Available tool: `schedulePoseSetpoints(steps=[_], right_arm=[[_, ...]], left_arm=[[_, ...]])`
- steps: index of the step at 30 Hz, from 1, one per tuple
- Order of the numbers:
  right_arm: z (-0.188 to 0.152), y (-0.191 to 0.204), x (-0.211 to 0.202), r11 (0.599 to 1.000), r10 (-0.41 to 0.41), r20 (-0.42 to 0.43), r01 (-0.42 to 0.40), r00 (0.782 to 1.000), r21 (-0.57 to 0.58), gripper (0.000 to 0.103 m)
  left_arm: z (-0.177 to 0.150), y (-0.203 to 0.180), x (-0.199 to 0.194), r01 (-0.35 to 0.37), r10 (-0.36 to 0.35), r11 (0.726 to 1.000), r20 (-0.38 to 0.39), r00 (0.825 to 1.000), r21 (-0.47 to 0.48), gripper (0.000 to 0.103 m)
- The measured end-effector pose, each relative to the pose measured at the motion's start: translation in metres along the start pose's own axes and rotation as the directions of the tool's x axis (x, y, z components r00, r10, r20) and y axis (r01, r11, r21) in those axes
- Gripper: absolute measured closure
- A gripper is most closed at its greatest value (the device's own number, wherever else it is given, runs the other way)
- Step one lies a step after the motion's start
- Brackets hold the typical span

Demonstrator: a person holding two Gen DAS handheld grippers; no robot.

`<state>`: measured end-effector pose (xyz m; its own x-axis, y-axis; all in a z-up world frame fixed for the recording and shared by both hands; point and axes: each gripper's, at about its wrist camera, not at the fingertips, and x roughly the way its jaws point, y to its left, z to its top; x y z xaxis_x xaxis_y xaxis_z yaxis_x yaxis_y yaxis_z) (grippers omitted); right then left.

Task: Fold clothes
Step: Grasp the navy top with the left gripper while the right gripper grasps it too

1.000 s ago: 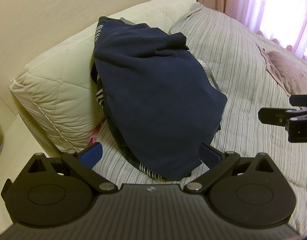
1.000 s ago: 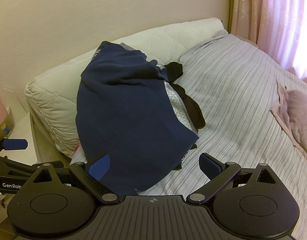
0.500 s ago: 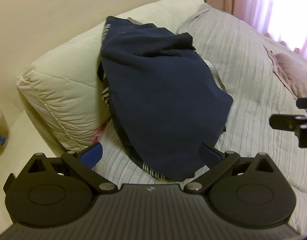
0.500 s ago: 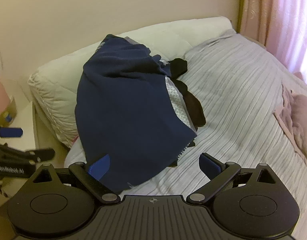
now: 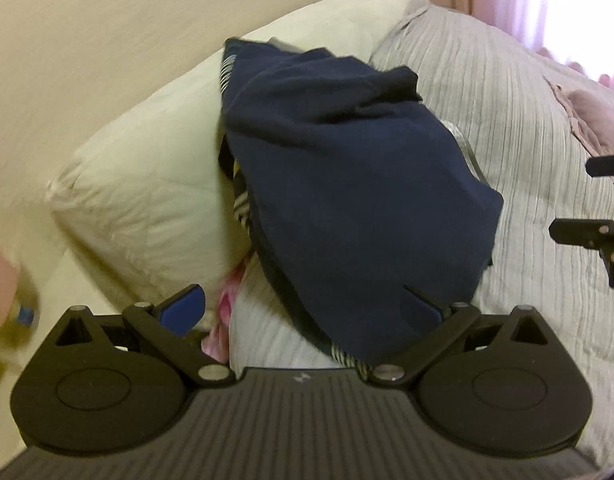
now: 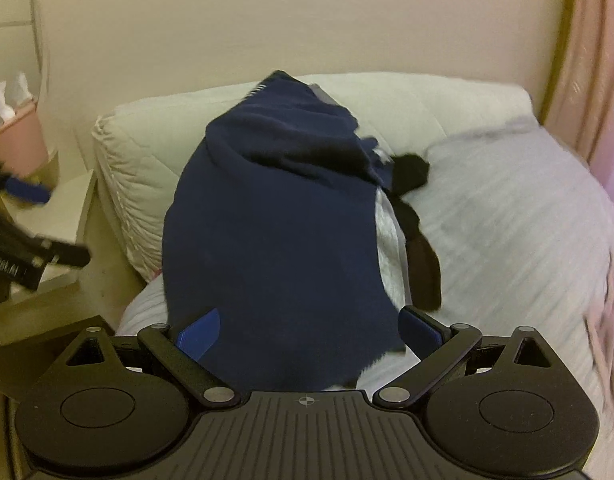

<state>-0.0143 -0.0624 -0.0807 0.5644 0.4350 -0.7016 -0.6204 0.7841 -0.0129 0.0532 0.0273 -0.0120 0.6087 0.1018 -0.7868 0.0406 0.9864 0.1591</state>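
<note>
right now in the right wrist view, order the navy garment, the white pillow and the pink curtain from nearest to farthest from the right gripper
1. Navy garment: its lower edge lies between the open fingers of the right gripper, dead centre.
2. White pillow: behind the garment, against the wall, to the left.
3. Pink curtain: far right corner, beyond the bed.

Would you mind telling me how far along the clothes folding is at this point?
Nothing looks folded yet. The navy garment lies crumpled over other clothes in a heap against the white pillow. The left gripper and right gripper are both open and empty, near its lower edge. Grasping, spreading and folding all remain.
</note>
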Motion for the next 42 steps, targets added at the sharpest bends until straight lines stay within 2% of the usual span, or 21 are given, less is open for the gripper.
schedulePoseSetpoints(steps=[6,11,15,16,17,19,21,22,23,24,25,28,29,31,33,36,39,42], right_arm=[[0.051,0.005,0.056,0.983,-0.08,0.018,0.082,0.997,-0.165,0.005],[0.096,0.005,0.126,0.93,-0.12,0.023,0.12,0.993,-0.348,0.005],[0.118,0.001,0.183,0.881,-0.116,0.0,0.103,0.993,-0.463,0.007],[0.12,0.001,0.195,0.871,-0.109,-0.012,0.09,0.994,-0.484,0.013],[0.122,0.001,0.207,0.861,-0.102,-0.025,0.076,0.994,-0.504,0.029],[0.124,0.001,0.225,0.852,-0.097,-0.047,0.059,0.994,-0.52,0.035],[0.124,0.0,0.238,0.846,-0.089,-0.067,0.04,0.994,-0.531,0.06],[0.123,0.001,0.237,0.845,-0.089,-0.069,0.039,0.994,-0.534,0.068],[0.122,0.001,0.237,0.843,-0.09,-0.07,0.039,0.993,-0.537,0.084],[0.121,0.001,0.236,0.841,-0.092,-0.071,0.039,0.993,-0.54,0.09],[0.12,0.0,0.231,0.845,-0.094,-0.065,0.045,0.993,-0.534,0.092],[0.12,-0.004,0.21,0.854,-0.121,-0.014,0.098,0.993,-0.511,0.095],[0.125,-0.006,0.201,0.863,-0.13,0.01,0.118,0.991,-0.49,0.095],[0.122,-0.017,0.17,0.888,-0.153,0.054,0.162,0.987,-0.43,0.095],[0.113,-0.03,0.134,0.91,-0.182,0.093,0.204,0.979,-0.361,0.095],[0.084,-0.057,0.07,0.932,-0.254,0.144,0.282,0.956,-0.229,0.096],[0.034,-0.087,-0.003,0.925,-0.353,0.163,0.37,0.921,-0.086,0.096],[-0.029,-0.123,-0.089,0.88,-0.475,0.152,0.469,0.867,0.075,0.096]], left_arm=[[0.044,0.036,0.072,0.085,-0.086,0.996,0.037,0.996,0.034,0.003],[0.076,0.066,0.131,0.15,-0.152,0.988,0.045,0.987,0.047,0.009],[0.093,0.082,0.165,0.197,-0.198,0.98,0.026,0.98,0.028,0.01],[0.095,0.084,0.172,0.214,-0.215,0.976,0.022,0.976,0.025,0.011],[0.097,0.087,0.178,0.232,-0.232,0.973,0.017,0.973,0.021,0.014],[0.099,0.089,0.187,0.268,-0.268,0.963,0.008,0.963,0.017,0.017],[0.099,0.088,0.19,0.284,-0.285,0.958,0.008,0.959,0.023,0.023],[0.099,0.087,0.19,0.293,-0.293,0.956,0.009,0.956,0.028,0.031],[0.099,0.085,0.189,0.302,-0.302,0.953,0.011,0.953,0.036,0.04],[0.099,0.084,0.187,0.31,-0.311,0.949,0.012,0.95,0.046,0.047],[0.099,0.081,0.184,0.312,-0.314,0.948,0.013,0.95,0.061,0.062],[0.102,0.069,0.168,0.266,-0.272,0.955,0.032,0.962,0.132,0.085],[0.104,0.065,0.159,0.253,-0.263,0.956,0.05,0.963,0.151,0.091],[0.107,0.055,0.137,0.259,-0.278,0.949,0.091,0.956,0.178,0.094],[0.11,0.037,0.107,0.264,-0.301,0.936,0.14,0.943,0.232,0.094],[0.108,-0.006,0.055,0.289,-0.367,0.899,0.206,0.907,0.33,0.095],[0.096,-0.065,-0.001,0.347,-0.475,0.833,0.236,0.847,0.431,0.095],[0.07,-0.141,-0.058,0.424,-0.602,0.732,0.213,0.77,0.533,0.095]])
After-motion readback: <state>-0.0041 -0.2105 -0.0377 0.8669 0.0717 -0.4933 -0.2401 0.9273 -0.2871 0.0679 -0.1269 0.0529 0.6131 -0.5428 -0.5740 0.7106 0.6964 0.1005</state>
